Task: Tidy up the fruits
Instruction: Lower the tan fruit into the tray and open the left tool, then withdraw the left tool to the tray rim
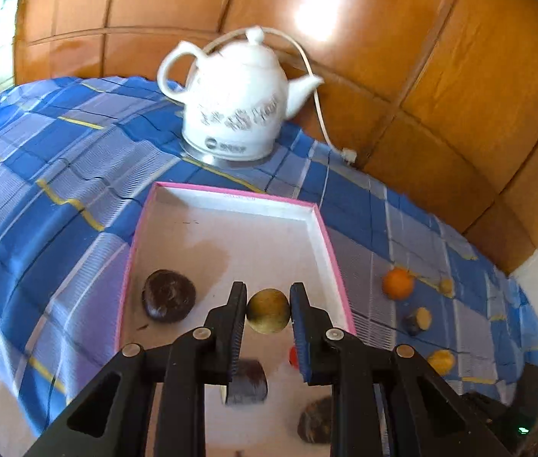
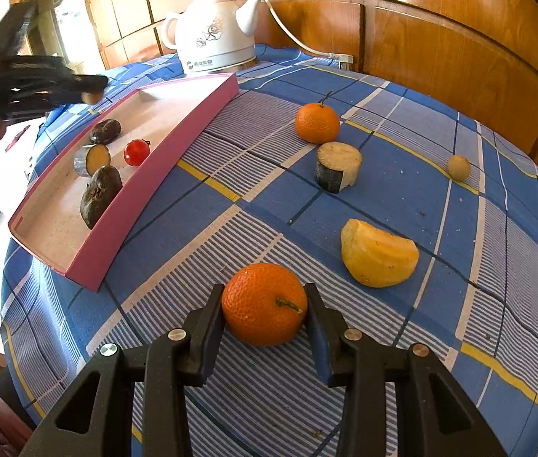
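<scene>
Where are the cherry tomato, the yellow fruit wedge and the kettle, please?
cherry tomato (image 2: 136, 152): right wrist view, middle of its red skin.
yellow fruit wedge (image 2: 378, 254): right wrist view, its cut face.
kettle (image 2: 213, 38): right wrist view, its white body.

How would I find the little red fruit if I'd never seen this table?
Find the pink box in front of the white kettle. Inside, by its right wall, sits the cherry tomato: the only red thing, round and shiny among dark brown pieces.

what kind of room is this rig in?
Probably a home dining or kitchen corner: a table under a blue checked cloth, a white electric kettle plugged in by its cord, and glossy wood-panelled walls close behind.
</scene>
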